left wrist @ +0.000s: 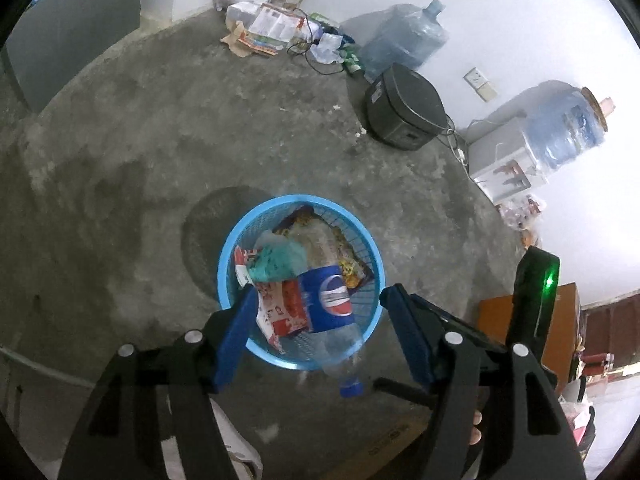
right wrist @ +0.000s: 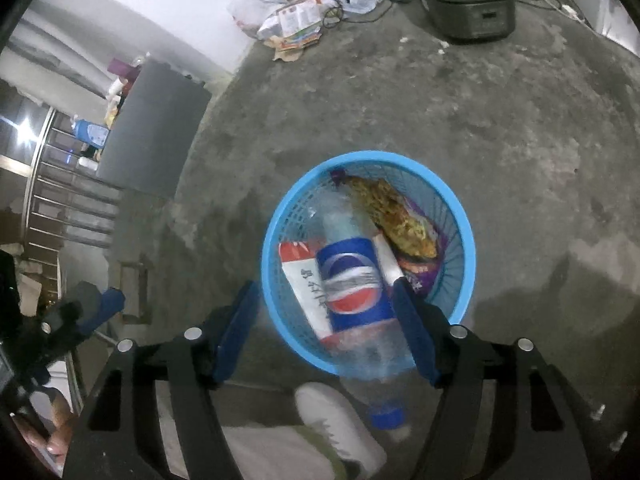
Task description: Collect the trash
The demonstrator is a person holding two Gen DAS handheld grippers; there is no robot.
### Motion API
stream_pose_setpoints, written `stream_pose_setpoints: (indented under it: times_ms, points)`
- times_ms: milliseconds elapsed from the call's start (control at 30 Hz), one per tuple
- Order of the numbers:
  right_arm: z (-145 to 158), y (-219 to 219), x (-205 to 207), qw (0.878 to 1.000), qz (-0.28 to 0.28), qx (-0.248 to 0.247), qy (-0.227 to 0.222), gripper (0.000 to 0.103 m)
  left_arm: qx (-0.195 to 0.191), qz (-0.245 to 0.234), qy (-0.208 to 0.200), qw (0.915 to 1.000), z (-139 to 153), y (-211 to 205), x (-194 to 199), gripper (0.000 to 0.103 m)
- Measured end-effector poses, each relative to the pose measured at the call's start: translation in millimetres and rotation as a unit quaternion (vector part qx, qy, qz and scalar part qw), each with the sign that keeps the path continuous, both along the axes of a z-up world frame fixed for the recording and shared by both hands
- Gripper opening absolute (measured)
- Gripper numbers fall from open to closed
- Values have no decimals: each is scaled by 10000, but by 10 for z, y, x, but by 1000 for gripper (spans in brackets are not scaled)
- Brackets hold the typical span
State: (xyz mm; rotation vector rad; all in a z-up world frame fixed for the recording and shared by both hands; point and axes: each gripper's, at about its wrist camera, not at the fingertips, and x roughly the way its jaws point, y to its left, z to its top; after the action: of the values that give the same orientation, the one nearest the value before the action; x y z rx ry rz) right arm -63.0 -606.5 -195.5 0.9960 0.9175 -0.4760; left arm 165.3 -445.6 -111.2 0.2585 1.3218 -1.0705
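Over the blue basket (left wrist: 362, 240) rim, both grippers' fingers (left wrist: 236, 334) wide, empty; Pepsi bottle (right wrist: 354, 292) blurred between; bare concrete floor (left wrist: 160, 140) around.

Both wrist cameras look steeply down, close above the shared blue basket (left wrist: 300, 284) (right wrist: 368, 264) on the floor.

So the basket (left wrist: 236, 248) sits on the floor (left wrist: 160, 152), and a soda bottle (left wrist: 330, 304) pokes out over its near rim, cap end toward the camera. Wrappers (left wrist: 280, 304) are packed in beside the bottle. Behind the basket there's a rice cooker (left wrist: 404, 110) on the floor, with a paper pile (left wrist: 264, 30) against the far wall.
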Motion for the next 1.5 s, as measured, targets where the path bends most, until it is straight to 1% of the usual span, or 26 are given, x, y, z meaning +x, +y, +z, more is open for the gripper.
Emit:
stream_pose_setpoints:
  times_ms: [133, 200, 300, 333, 400, 433, 533, 600, 633, 700, 767, 867, 967, 1033, 1100, 1133, 1200, 1267, 1333, 1400, 1467, 1500]
  points:
    - [-22, -19, -24, 10000, -28, -14, 32, 66, -146, -20, -125, 9998, 149, 110, -42, 65]
    - [17, -1, -55, 10000, -74, -40, 21, 66, -227, -34, -228, 9995, 252, 185, -77, 65]
    - [96, 42, -79, 9999, -75, -152, -19, 66, -370, -68, -367, 9986, 447, 327, -125, 65]
    - [122, 63, -87, 9998, -71, -196, -39, 66, -465, -75, -470, 9978, 553, 404, -152, 65]
    - [244, 150, -105, 9994, -26, -308, -123, 66, -590, -73, -625, 9963, 704, 524, -199, 68]
    - [332, 223, -111, 9991, 16, -406, -148, 66, -699, -64, -755, 9947, 826, 630, -230, 69]
    - [621, 462, -114, 9964, 210, -780, -267, 66, -905, 36, -1060, 9902, 1091, 886, -270, 75]
    - [875, 663, -130, 9924, 360, -1091, -431, 69, -1084, 197, -1304, 9853, 1303, 1124, -306, 80]
    - [983, 754, -141, 9902, 413, -1234, -512, 73, -1224, 437, -1512, 9799, 1458, 1312, -330, 81]
    - [1218, 958, -162, 9840, 550, -1538, -706, 78, -1453, 802, -1748, 9705, 1648, 1592, -356, 91]
    - [1431, 1173, -174, 9773, 701, -1814, -841, 83, -1670, 1136, -1965, 9595, 1847, 1934, -404, 95]
    - [1654, 1439, -210, 9675, 879, -2132, -1039, 89, -1751, 1539, -2248, 9461, 2021, 2385, -486, 97]
    - [1849, 1720, -254, 9551, 1066, -2457, -1269, 94, -1698, 1912, -2517, 9334, 2118, 2795, -625, 97]
    - [1959, 1901, -269, 9455, 1237, -2683, -1372, 95, -1581, 2116, -2720, 9253, 2156, 3012, -709, 97]
    - [2051, 2074, -284, 9354, 1405, -2877, -1500, 95, -1216, 2569, -3058, 9087, 2171, 3223, -818, 97]
    - [2097, 2167, -287, 9303, 1489, -2975, -1546, 95, -994, 2857, -3260, 8956, 2166, 3352, -892, 97]
    - [2159, 2310, -301, 9223, 1607, -3115, -1629, 95, -838, 3061, -3453, 8832, 2140, 3507, -1005, 97]
    - [2212, 2461, -304, 9148, 1734, -3235, -1686, 95, -645, 3140, -3607, 8759, 2078, 3672, -1107, 97]
    - [2237, 2594, -310, 9083, 1844, -3334, -1725, 95, -382, 3262, -3648, 8712, 1993, 3816, -1182, 97]
    - [2266, 2758, -321, 8991, 1998, -3472, -1767, 95, -249, 3372, -3637, 8680, 1919, 3926, -1226, 97]
    - [2296, 2931, -330, 8874, 2148, -3658, -1804, 95, -211, 3584, -3660, 8586, 1840, 4065, -1287, 97]
    - [2305, 2996, -339, 8828, 2202, -3737, -1805, 95, -188, 3704, -3683, 8526, 1797, 4119, -1317, 97]
